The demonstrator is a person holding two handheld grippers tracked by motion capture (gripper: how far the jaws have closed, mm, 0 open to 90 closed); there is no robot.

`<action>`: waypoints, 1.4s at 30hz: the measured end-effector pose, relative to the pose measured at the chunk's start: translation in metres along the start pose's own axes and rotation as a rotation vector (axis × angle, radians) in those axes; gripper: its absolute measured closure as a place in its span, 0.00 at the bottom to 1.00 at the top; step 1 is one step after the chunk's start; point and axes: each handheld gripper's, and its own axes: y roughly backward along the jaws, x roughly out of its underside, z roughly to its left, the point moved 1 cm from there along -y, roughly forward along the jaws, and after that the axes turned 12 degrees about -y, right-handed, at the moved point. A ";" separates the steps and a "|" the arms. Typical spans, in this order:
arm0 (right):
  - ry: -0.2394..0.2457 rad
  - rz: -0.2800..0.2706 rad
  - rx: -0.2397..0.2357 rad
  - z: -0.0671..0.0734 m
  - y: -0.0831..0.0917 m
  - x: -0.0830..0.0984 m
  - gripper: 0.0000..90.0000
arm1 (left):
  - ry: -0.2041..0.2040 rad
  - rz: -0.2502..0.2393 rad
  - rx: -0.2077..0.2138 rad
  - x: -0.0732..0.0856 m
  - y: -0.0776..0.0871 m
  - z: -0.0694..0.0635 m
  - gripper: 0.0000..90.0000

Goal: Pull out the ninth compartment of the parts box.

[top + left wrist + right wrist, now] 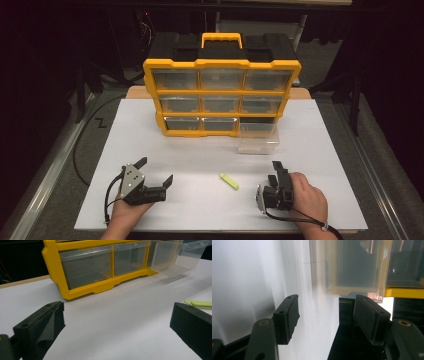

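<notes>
High view: flat yellow-green strip [229, 181] on smooth white table [200, 150].

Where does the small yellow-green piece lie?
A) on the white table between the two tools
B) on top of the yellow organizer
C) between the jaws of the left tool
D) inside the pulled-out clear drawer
A: the yellow-green piece lies flat on the white table, apart from the left tool and the right tool.
</notes>
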 end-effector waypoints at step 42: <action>-0.388 -0.027 -0.074 -0.011 -0.004 0.003 0.01 | -0.001 0.077 0.007 0.004 -0.006 0.000 0.01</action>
